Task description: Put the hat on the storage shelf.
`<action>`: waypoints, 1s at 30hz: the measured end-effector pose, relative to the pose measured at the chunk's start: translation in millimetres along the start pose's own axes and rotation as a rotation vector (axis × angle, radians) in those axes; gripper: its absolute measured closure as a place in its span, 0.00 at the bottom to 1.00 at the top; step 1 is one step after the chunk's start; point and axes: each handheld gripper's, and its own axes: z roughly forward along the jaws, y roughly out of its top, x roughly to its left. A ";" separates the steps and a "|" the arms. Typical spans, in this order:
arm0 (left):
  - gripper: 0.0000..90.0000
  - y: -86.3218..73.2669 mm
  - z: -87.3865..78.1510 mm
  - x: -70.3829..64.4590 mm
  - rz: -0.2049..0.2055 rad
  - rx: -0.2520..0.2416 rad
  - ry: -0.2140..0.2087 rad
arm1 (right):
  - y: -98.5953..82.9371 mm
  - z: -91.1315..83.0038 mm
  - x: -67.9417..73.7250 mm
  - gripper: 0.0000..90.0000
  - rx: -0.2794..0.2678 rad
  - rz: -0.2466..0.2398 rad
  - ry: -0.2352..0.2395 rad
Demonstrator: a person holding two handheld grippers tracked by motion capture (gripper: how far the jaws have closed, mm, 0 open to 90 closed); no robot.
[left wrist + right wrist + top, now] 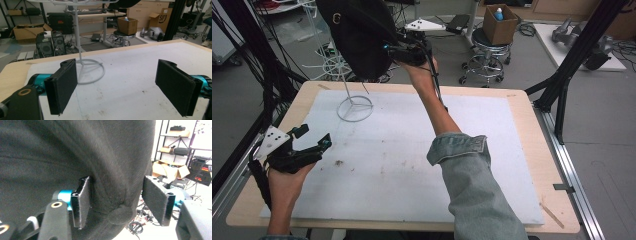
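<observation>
One black cap (357, 35), raised above far left-centre of table, over top of one white wire stand (353, 100). Seen close in right gripper view: dark fabric, one top button (120, 215) between jaws. Right gripper (394, 50) at cap's right side, jaws spread; left pad touching fabric, right pad apart from it — released, not clamped. One right hand (419, 70), one denim sleeve (472, 185) reaching far across table. Left gripper (309, 145) near left edge, low over one white mat (492, 150), jaws wide apart, nothing between. One left hand (287, 175) gripping it. Stand base ring sits on mat, far left, ahead of left gripper (117, 82). One wooden table (532, 105) under mat. One stool (487, 50) with one cardboard box (499, 25) beyond far edge.
</observation>
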 end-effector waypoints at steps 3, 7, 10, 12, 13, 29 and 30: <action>0.20 0.2 0.3 -0.5 0.001 0.001 -0.001 | 1.0 -1.4 -0.1 0.40 -0.001 0.001 0.003; 0.20 0.3 0.7 -0.8 0.001 0.001 -0.002 | 1.8 -5.3 -1.2 0.34 -0.010 0.000 0.002; 0.20 0.5 1.2 -1.3 0.002 0.002 -0.003 | 2.9 -10.1 -3.6 0.31 -0.004 0.004 -0.002; 0.20 0.6 2.4 -2.2 0.003 0.001 -0.005 | 3.9 -14.9 -5.1 0.28 -0.016 0.012 -0.004; 0.20 0.4 3.2 -2.8 0.003 -0.001 -0.006 | 4.5 -17.5 -6.4 0.27 -0.023 0.015 -0.007; 0.20 -2.3 12.5 -10.0 0.020 0.022 -0.021 | 4.3 -83.9 -39.4 0.13 -0.074 0.027 -0.109; 0.20 -2.3 12.5 -10.0 0.020 0.022 -0.021 | 4.3 -83.9 -39.4 0.13 -0.074 0.027 -0.109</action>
